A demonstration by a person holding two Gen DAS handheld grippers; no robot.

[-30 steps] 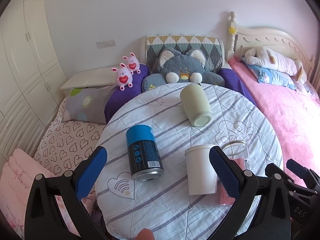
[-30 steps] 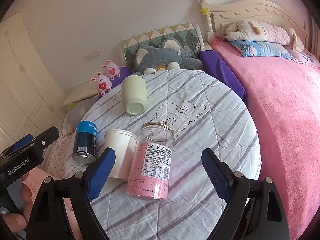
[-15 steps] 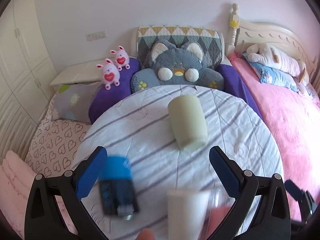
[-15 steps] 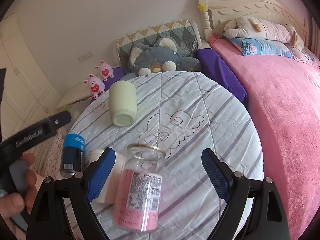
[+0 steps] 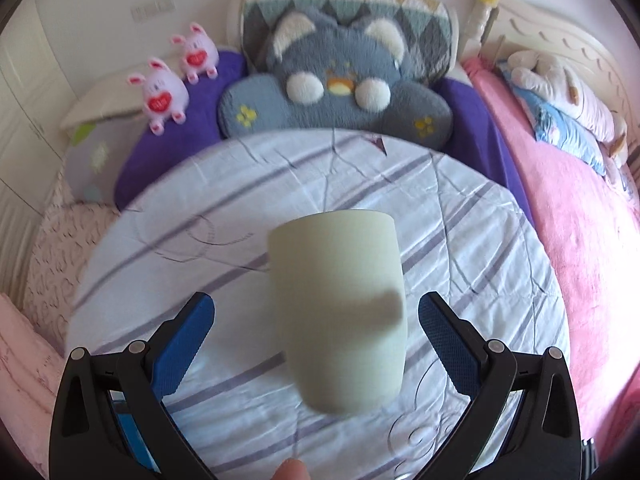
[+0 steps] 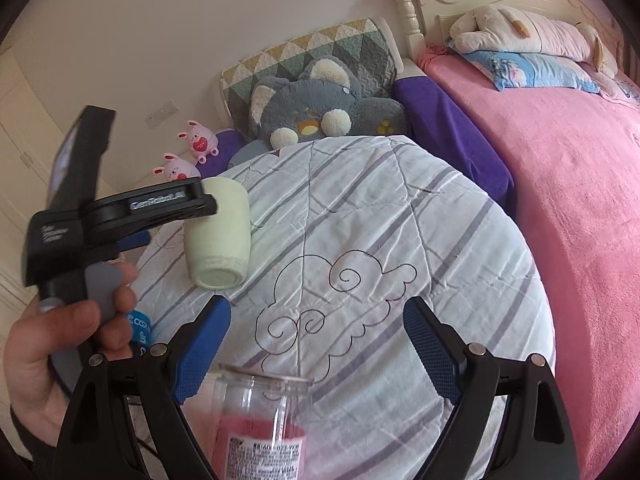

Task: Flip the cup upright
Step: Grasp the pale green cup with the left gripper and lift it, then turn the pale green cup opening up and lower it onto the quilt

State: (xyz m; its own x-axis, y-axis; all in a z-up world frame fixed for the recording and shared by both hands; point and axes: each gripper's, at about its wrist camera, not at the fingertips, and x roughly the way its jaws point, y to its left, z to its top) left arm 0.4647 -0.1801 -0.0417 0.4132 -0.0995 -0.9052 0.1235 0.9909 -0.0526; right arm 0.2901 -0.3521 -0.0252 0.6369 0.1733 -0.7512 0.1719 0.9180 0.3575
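Observation:
A pale green cup [image 5: 340, 308] lies on its side on the round striped table [image 5: 480, 240], its base toward me. My left gripper [image 5: 314, 340] is open with the cup between its blue pads, not touching. In the right wrist view the same cup [image 6: 218, 236] lies at the left, partly behind the left gripper's body. My right gripper [image 6: 316, 344] is open and empty, above the table's middle.
A clear jar with a pink label [image 6: 260, 428] stands just below the right gripper. A blue can [image 6: 138, 328] shows behind my hand. Plush toys [image 5: 336, 88] and cushions line the far edge. A pink bed [image 6: 560, 160] lies to the right.
My left gripper has moved forward past the can and white cup until the green cup sits between its fingers. The right gripper has moved forward a little.

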